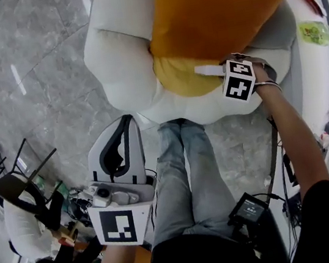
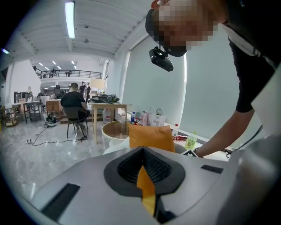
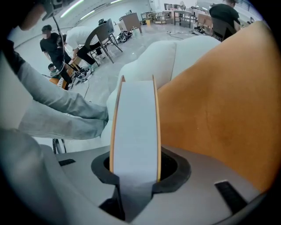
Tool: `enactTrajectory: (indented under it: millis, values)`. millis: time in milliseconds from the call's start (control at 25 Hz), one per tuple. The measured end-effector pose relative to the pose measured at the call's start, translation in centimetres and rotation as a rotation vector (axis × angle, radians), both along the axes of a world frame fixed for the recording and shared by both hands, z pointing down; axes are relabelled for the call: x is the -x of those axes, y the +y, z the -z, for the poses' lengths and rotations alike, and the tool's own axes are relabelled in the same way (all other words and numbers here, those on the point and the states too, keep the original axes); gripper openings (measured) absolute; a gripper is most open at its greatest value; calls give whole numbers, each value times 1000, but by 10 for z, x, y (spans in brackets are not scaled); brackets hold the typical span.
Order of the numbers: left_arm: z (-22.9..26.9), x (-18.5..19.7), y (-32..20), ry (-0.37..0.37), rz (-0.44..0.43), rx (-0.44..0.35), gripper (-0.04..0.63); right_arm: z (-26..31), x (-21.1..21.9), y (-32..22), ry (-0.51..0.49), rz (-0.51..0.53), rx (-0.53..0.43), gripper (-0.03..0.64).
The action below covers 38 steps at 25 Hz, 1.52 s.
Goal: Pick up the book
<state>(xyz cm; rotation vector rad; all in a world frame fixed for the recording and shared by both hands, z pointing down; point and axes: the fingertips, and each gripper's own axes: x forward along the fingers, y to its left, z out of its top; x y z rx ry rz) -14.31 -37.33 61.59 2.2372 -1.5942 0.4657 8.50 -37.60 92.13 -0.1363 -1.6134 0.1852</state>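
The book (image 3: 134, 132), judged thin, light and stiff, was pinched across its covers by the right gripper (image 3: 134, 170), while the left gripper (image 2: 143, 158) was kept pressed together, empty.

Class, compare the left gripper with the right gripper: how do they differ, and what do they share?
The left gripper is shut and empty; the right gripper is shut on the book. The left gripper is held back near the person's waist; the right gripper is out by the orange cushion. Both are the same two-jaw design.

No legible text, no readable labels, brands, numbers or signs anywhere
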Motion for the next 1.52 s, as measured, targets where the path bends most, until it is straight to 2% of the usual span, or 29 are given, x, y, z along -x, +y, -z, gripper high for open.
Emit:
enactTrajectory:
  millis: [440, 680, 960, 1160, 1360, 1520]
  values:
    - [81, -11, 6, 0, -20, -97, 11, 97, -6, -16, -68, -94, -66, 153]
    - [130, -13, 15, -22, -24, -134, 11, 170, -2, -21, -156, -111, -118, 152]
    - [183, -27, 28, -36, -34, -182, 11, 288, 6, -22, -363, -158, -205, 152]
    - [225, -36, 38, -55, -37, -232, 11, 394, 0, -22, -523, -250, -289, 152]
    - [262, -44, 43, -66, -36, -323, 11, 484, -6, -20, -726, -344, -389, 152]
    - [288, -45, 58, -86, -17, -364, 11, 548, -14, -2, -908, -400, -458, 152]
